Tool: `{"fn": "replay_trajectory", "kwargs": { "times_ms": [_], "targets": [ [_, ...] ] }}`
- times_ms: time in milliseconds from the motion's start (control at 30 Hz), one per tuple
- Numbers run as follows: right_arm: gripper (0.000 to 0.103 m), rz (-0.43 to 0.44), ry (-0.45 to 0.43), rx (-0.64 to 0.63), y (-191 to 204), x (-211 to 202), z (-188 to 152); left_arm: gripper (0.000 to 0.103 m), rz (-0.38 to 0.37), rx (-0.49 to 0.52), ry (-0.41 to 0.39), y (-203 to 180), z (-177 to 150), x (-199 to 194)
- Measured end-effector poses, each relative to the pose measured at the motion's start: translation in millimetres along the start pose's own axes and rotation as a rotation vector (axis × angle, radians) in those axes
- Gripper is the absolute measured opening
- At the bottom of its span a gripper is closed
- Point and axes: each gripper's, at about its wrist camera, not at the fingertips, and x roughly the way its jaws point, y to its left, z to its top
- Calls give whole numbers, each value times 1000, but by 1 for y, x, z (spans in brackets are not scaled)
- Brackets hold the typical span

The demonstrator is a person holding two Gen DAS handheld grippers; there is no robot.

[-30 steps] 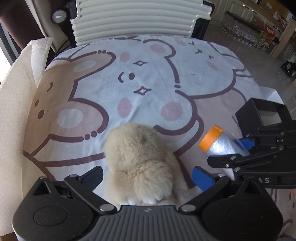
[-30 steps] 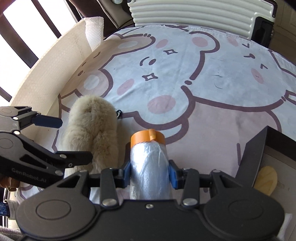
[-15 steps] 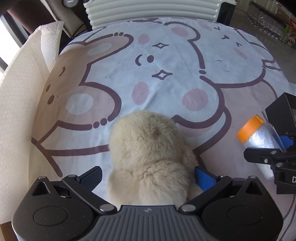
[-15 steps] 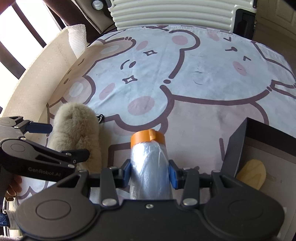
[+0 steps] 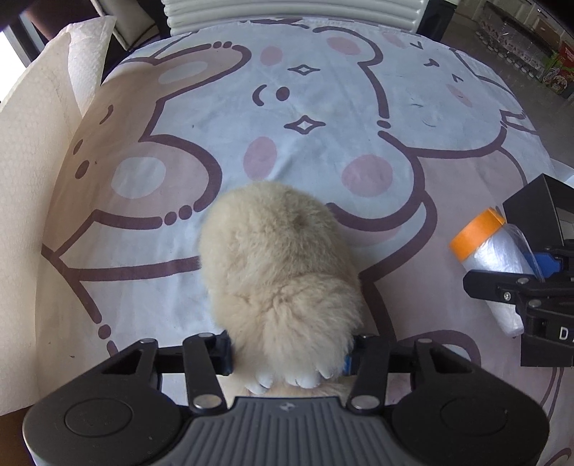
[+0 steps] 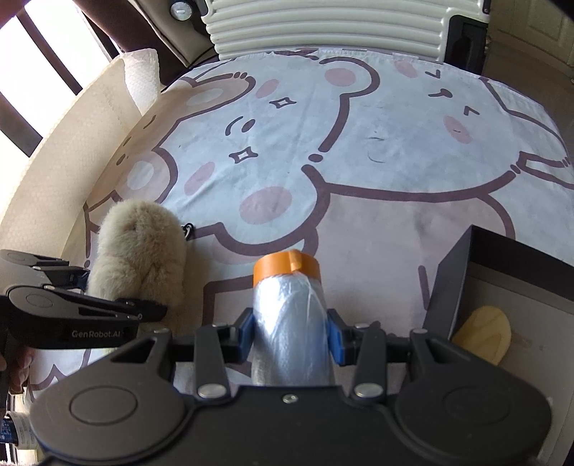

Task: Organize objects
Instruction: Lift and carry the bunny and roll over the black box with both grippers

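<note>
A fluffy beige plush toy [image 5: 280, 258] lies on the cartoon-bear blanket [image 5: 323, 107]. My left gripper [image 5: 287, 353] points down over its near end; its jaws are closing, and the blue pads press into the fur on both sides. In the right wrist view the plush toy [image 6: 140, 247] sits at the left with the left gripper [image 6: 118, 290] around it. My right gripper [image 6: 290, 333] is shut on a roll of clear plastic film with an orange end [image 6: 287, 308]. That roll [image 5: 491, 243] and the right gripper [image 5: 516, 272] appear at the left wrist view's right edge.
An open black box [image 6: 502, 272] stands at the right with a pale wooden piece [image 6: 484, 329] inside. A white textured paper sheet [image 5: 28, 179] rises along the blanket's left side. A ribbed white case [image 6: 323, 25] stands behind the blanket.
The left gripper came down over the plush toy and its wide-open jaws closed onto the fur. The right gripper kept its hold on the roll and barely moved.
</note>
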Motion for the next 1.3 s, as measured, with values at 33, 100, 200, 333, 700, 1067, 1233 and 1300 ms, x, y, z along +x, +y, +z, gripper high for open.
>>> {"fn": "replay_trajectory", "kwargs": {
  "times_ms": [33, 100, 200, 333, 700, 1067, 1233, 1300],
  "targets": [
    [43, -2, 0, -4, 1, -1, 0, 49, 2, 4, -5, 0, 0, -2],
    [42, -12, -1, -12, 3, -4, 0, 48, 5, 10, -19, -1, -1, -7],
    [42, -18, -15, -14, 5, -11, -1, 48, -1, 10, -41, -1, -2, -15],
    [42, -20, -43, -6, 7, -24, -1, 47, -4, 0, -81, -3, -3, -29],
    [42, -46, -126, 16, 10, -59, -7, 46, -21, -8, -191, -16, -9, -72],
    [42, -91, -256, 91, -3, -103, -13, 46, -63, -5, -312, -40, -13, -113],
    [42, -95, -295, 94, -6, -119, -17, 46, -82, 1, -332, -51, -14, -120],
    [42, -98, -304, 90, -7, -124, -19, 46, -88, 4, -335, -55, -14, -121]
  ]
}}
